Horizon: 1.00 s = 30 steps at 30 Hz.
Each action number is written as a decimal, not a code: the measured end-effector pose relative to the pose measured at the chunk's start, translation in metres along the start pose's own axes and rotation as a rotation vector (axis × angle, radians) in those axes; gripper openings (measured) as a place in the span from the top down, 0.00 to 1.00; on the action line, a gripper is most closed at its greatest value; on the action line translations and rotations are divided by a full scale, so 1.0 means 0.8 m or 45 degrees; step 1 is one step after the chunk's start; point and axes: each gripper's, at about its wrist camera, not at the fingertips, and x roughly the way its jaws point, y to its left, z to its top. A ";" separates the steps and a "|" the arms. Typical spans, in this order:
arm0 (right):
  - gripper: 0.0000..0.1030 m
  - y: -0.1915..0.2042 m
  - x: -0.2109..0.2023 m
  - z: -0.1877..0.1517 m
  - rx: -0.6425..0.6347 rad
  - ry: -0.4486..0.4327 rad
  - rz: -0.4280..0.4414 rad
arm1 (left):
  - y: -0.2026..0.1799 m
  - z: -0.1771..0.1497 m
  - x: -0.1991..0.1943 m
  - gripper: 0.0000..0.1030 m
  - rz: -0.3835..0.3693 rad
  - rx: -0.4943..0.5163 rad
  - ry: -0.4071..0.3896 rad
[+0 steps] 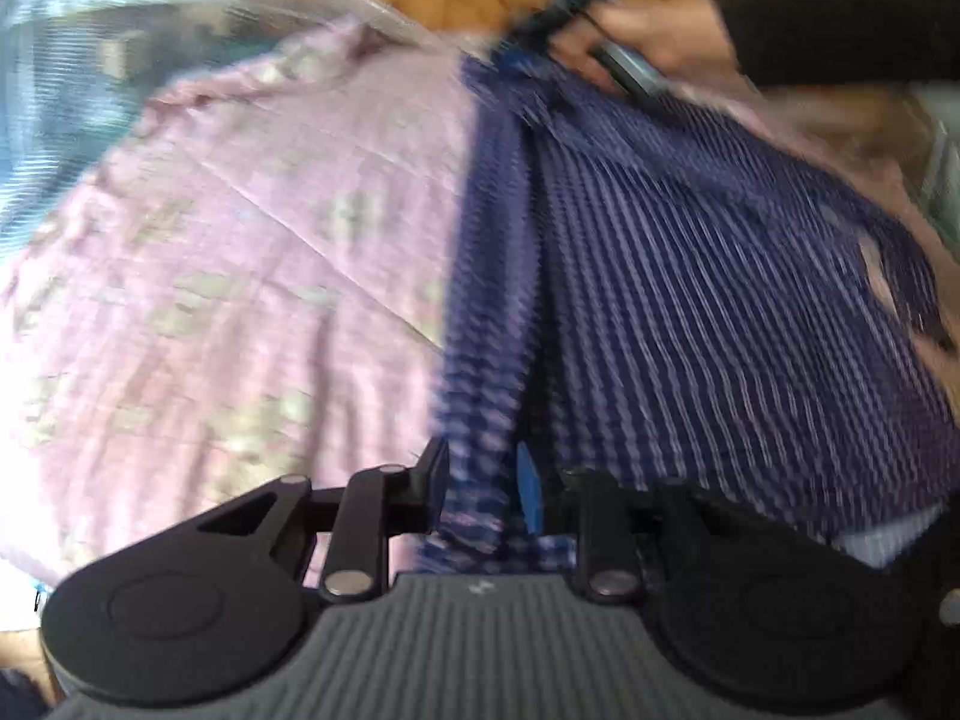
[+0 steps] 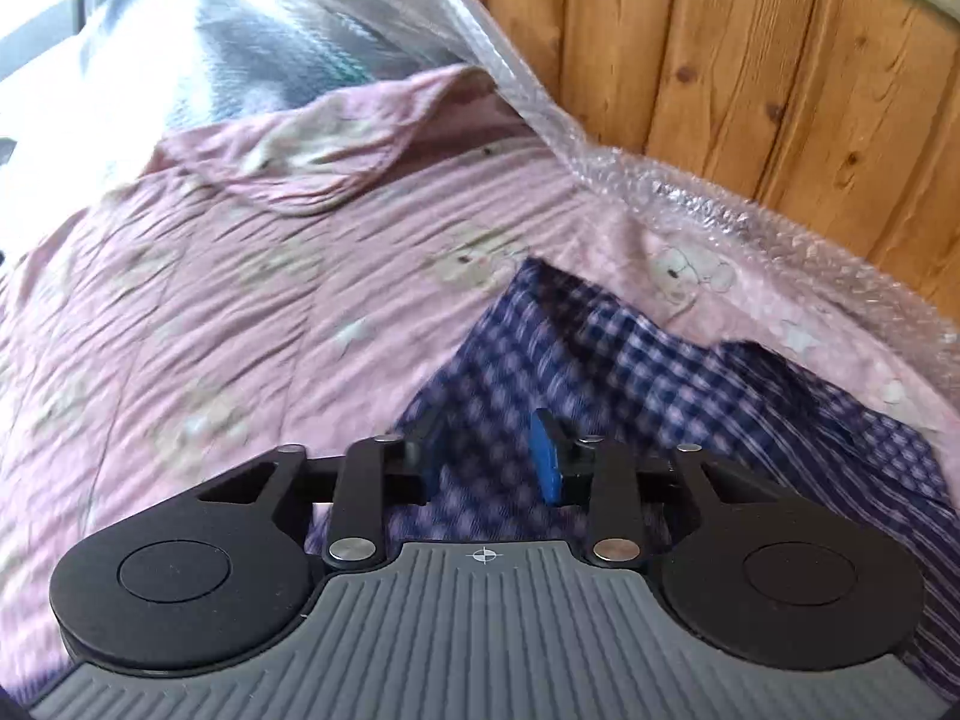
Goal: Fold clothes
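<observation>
Two grippers are at work on one garment, and we read the scene outward from the nearer of them. Closest to us, the left gripper point(image 1: 486, 480) has a bunched strip of the blue checked shirt point(image 1: 690, 276) rising between its fingers; its jaws stand narrow around that cloth, and the fabric seems pinched there, though the blur keeps us from being sure the pads truly press. From that point the shirt runs away from us as a long band up the pink printed bedcover point(image 1: 252, 240), its long axis pointing from the left gripper toward the far end, where the person's hand point(image 1: 654, 36) carries the right gripper point(image 1: 528, 42) against the far edge of the cloth. In the right wrist view the right gripper point(image 2: 492, 462) has partly parted jaws with checked cloth lying between and under them; we cannot tell whether they grip it. Beyond lie bubble wrap point(image 2: 690, 192) and a wooden wall point(image 2: 750, 60). We judge that the coming fold turns on this line: each gripper at one end, shirt stretched lengthwise between them.
</observation>
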 end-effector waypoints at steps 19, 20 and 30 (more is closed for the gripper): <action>0.28 -0.162 -0.335 -0.262 0.777 -0.189 -0.274 | 0.037 0.065 -0.069 0.63 0.128 0.034 -0.070; 0.28 -0.166 -0.345 -0.300 0.812 -0.142 -0.274 | 0.033 0.084 -0.061 0.61 0.116 0.059 -0.076; 0.96 -0.114 -0.344 -0.428 0.757 -0.078 -0.235 | -0.139 0.276 0.050 0.29 -0.334 0.080 -0.114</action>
